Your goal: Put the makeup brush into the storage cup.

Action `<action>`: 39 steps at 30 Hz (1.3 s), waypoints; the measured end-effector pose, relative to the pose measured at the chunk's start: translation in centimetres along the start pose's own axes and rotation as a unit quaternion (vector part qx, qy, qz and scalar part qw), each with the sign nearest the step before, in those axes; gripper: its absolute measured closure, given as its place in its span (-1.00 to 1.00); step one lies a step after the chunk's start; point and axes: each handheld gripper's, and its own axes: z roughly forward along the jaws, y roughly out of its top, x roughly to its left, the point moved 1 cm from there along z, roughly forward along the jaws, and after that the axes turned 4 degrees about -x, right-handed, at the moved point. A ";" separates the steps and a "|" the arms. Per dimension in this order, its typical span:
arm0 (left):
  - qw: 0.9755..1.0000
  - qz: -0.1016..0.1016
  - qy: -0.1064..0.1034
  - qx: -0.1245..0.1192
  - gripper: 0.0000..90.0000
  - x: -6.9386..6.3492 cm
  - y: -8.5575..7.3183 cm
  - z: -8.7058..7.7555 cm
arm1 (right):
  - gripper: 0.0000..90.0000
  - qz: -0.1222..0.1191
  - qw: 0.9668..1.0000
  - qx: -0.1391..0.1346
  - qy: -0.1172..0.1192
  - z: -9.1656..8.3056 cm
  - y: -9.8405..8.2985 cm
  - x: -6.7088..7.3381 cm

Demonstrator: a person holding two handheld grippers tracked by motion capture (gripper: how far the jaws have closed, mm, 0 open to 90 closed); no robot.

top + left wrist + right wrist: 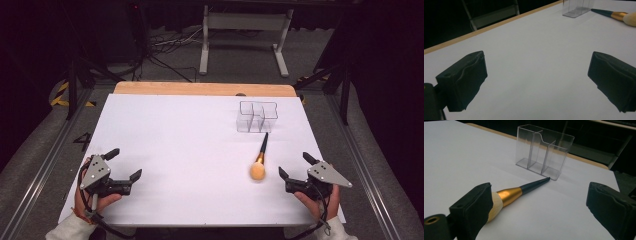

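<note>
Two claws are in hand, both with jaws spread wide and nothing between them. Right claw (295,166) rests at the near right of the white surface (175,150), held by the person's right hand (317,200); left claw (124,163) sits at the near left, well apart from everything else. Just beside the right claw, toward the middle of the surface, lies the makeup brush with a pale round bristle head, gold ferrule and dark tapered handle (260,159). Its head is at the near end; its long axis runs away from the person, the handle tip pointing at, and ending just short of, the clear plastic organiser box with upright dividers (256,116). In the right gripper view the brush (516,192) lies partly behind the left-hand jaw, off the claw's centre line, not between the jaws. Judgement: the right claw is plainly the nearer one; a sideways shift toward the brush, with jaws set across the handle, would be needed before closing. The organiser stands upright and empty.
</note>
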 end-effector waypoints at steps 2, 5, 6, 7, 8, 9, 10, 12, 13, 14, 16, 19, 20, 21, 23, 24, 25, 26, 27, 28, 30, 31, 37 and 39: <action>1.000 0.010 0.007 -0.006 -0.92 -0.2 0.1 -0.1 | -0.83 0.003 1.000 0.013 -0.001 0.3 -0.2 0.0; 1.000 0.010 0.013 -0.015 -0.91 -0.3 0.2 -0.2 | -0.82 0.004 0.999 0.036 -0.004 0.4 -0.3 0.2; 1.000 0.010 0.013 -0.015 -0.91 -0.3 0.2 -0.2 | -0.82 0.004 0.999 0.036 -0.004 0.4 -0.3 0.2; 1.000 0.006 0.009 -0.013 -0.91 -0.2 0.1 -0.2 | -0.81 0.007 0.999 0.038 -0.004 0.4 -0.2 0.2; 1.000 0.008 0.008 -0.010 -0.91 -0.2 0.0 -0.2 | -0.81 0.010 0.999 0.040 -0.002 0.4 -0.1 0.3; 1.000 0.009 0.007 -0.008 -0.91 -0.2 0.0 -0.3 | -0.81 0.009 0.999 0.048 -0.007 0.5 0.0 0.3; 1.000 0.009 0.006 -0.008 -0.91 -0.2 -0.1 -0.3 | -0.81 0.009 0.999 0.051 -0.007 0.6 0.2 0.3; 1.000 0.002 0.005 -0.009 -0.91 -0.1 -0.1 -0.5 | -0.81 0.008 0.998 0.055 -0.001 0.7 0.5 0.2; 1.000 0.001 0.004 -0.008 -0.91 0.0 -0.1 -0.5 | -0.81 0.008 0.998 0.061 0.005 0.8 0.7 0.2; 1.000 0.000 0.005 -0.007 -0.91 0.0 -0.2 -0.4 | -0.80 0.010 0.998 0.063 0.007 0.9 0.9 0.1; 1.000 0.000 0.004 -0.005 -0.91 -0.1 -0.2 -0.4 | -0.79 0.021 0.997 0.074 0.009 1.2 1.4 0.0; 1.000 -0.001 0.002 0.003 -0.91 -0.1 -0.2 -0.1 | -0.78 0.038 0.995 0.090 0.016 1.5 2.1 -0.4; 1.000 -0.001 0.002 0.003 -0.91 -0.1 -0.2 -0.1 | -0.78 0.038 0.995 0.090 0.016 1.5 2.1 -0.4; 1.000 -0.002 0.004 0.004 -0.91 -0.1 -0.2 -0.1 | -0.77 0.045 0.994 0.099 0.017 1.7 2.4 -0.5; 1.000 -0.002 0.003 0.006 -0.90 -0.2 -0.2 0.0 | -0.73 0.058 0.991 0.119 0.024 2.3 3.1 -0.8; 1.000 -0.003 0.005 0.008 -0.90 -0.2 -0.2 0.0 | -0.74 0.063 0.989 0.128 0.027 2.5 3.5 -0.8; 1.000 -0.004 0.003 0.008 -0.90 -0.1 -0.2 0.0 | -0.74 0.069 0.988 0.136 0.032 2.8 3.8 -0.9; 1.000 -0.006 0.004 0.008 -0.90 -0.1 -0.2 0.0 | -0.74 0.072 0.986 0.148 0.040 3.2 4.3 -0.8; 1.000 -0.006 0.004 0.008 -0.90 -0.1 -0.2 0.0 | -0.74 0.072 0.986 0.148 0.040 3.2 4.3 -0.8; 1.000 -0.007 0.005 0.007 -0.90 -0.1 -0.3 -0.1 | -0.73 0.070 0.984 0.156 0.040 3.6 4.7 -0.7; 1.000 -0.007 0.005 0.008 -0.90 -0.1 -0.2 -0.1 | -0.72 0.067 0.980 0.181 0.039 4.6 5.6 -0.5; 1.000 -0.008 0.005 0.008 -0.90 -0.1 -0.2 -0.1 | -0.72 0.066 0.978 0.193 0.038 5.1 6.0 -0.4; 1.000 -0.010 0.000 0.009 -0.89 -0.1 -0.3 -0.1 | -0.72 0.060 0.963 0.261 0.041 8.5 7.2 0.2; 1.000 -0.010 -0.003 0.009 -0.90 -0.1 -0.3 0.0 | -0.72 0.065 0.959 0.273 0.039 9.2 7.3 0.2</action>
